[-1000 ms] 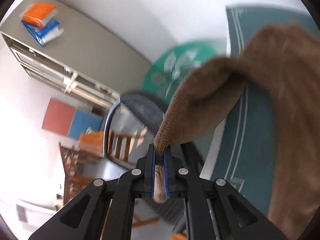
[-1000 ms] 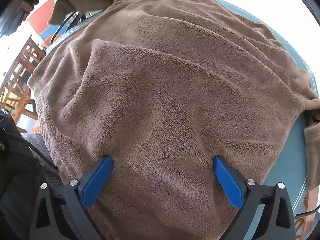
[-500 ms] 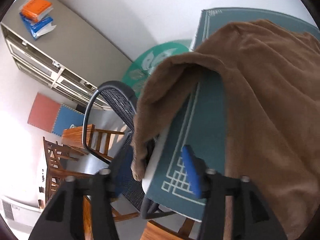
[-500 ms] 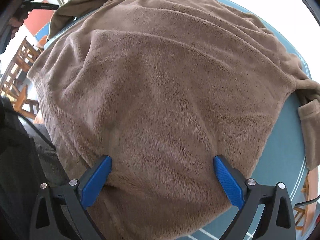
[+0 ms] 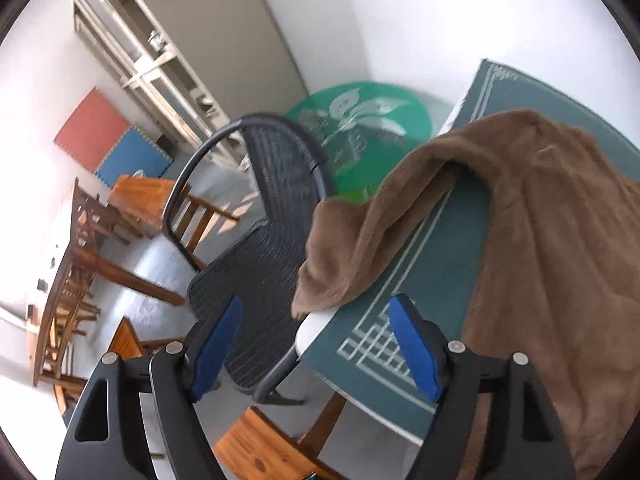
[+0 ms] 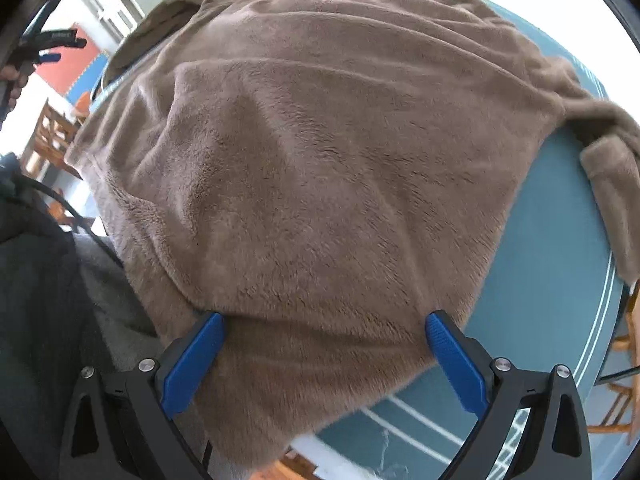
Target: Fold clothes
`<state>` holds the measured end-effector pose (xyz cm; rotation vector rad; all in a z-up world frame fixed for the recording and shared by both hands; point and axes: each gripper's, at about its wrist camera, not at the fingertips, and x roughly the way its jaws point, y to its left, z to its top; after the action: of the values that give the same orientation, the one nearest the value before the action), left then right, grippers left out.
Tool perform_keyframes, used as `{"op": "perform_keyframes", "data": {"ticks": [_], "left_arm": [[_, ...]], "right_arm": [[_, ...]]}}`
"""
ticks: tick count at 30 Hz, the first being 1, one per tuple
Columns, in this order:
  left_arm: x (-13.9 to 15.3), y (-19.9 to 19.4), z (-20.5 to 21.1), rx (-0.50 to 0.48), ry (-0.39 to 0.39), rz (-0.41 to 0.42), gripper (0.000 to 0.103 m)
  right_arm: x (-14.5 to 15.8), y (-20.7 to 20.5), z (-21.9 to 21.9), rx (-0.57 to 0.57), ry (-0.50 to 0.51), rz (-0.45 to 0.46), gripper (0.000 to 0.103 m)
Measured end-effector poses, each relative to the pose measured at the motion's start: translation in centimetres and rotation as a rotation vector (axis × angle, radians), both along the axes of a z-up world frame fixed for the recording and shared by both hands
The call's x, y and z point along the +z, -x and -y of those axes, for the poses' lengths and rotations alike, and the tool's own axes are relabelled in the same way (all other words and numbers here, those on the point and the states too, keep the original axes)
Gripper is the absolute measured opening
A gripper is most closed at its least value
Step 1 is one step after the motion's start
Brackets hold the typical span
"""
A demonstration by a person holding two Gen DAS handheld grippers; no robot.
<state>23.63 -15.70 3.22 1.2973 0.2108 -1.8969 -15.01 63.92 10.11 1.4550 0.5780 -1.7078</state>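
Note:
A brown fleece garment [image 6: 328, 152] lies spread over the table with a teal cloth [image 6: 552, 272]. In the left wrist view its sleeve [image 5: 360, 240] droops over the table corner, and the body [image 5: 560, 260] fills the right side. My left gripper [image 5: 316, 344] is open and empty, just short of the sleeve's end. My right gripper [image 6: 324, 356] is open, its blue pads either side of the garment's near hem, holding nothing. The left gripper also shows far left in the right wrist view [image 6: 52, 46].
A black mesh chair [image 5: 260, 232] stands against the table corner under the sleeve. Wooden chairs [image 5: 80, 248] and a wooden table stand further left. A green round mat [image 5: 360, 128] lies on the floor. A shelf unit [image 5: 160, 60] lines the wall.
My left gripper let go of the sleeve, opened wide and drew back; the sleeve dropped onto the table corner. My right gripper stayed open and shifted slightly along the hem.

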Motion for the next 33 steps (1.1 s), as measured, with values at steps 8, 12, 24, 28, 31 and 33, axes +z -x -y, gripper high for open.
{"op": "perform_keyframes", "data": {"ticks": [8, 12, 24, 28, 31, 33], "left_arm": [[0.8, 8.4, -1.8, -0.234, -0.082, -0.065, 0.081], [0.7, 14.8, -2.4, -0.371, -0.101, -0.098, 0.081], [-3.4, 34.2, -0.7, -0.723, -0.101, -0.101, 0.081], [-6.3, 38.3, -0.6, -0.808, -0.117, -0.062, 0.081], [-8.4, 40.7, -0.5, -0.871, -0.179, -0.039, 0.081], [-9.8, 41.8, -0.6, -0.911, -0.234, -0.023, 0.081]], "right_arm": [[5.8, 7.1, -6.3, -0.207, 0.131, -0.058, 0.102], [9.7, 10.3, -3.6, -0.234, 0.174, -0.131, 0.102], [8.2, 24.3, 14.7, -0.204, 0.172, -0.224, 0.102], [6.2, 29.2, 18.1, -0.210, 0.136, -0.246, 0.102], [4.7, 32.3, 19.5, -0.213, 0.121, -0.232, 0.102], [3.1, 34.1, 20.5, -0.205, 0.102, -0.218, 0.102]]}}
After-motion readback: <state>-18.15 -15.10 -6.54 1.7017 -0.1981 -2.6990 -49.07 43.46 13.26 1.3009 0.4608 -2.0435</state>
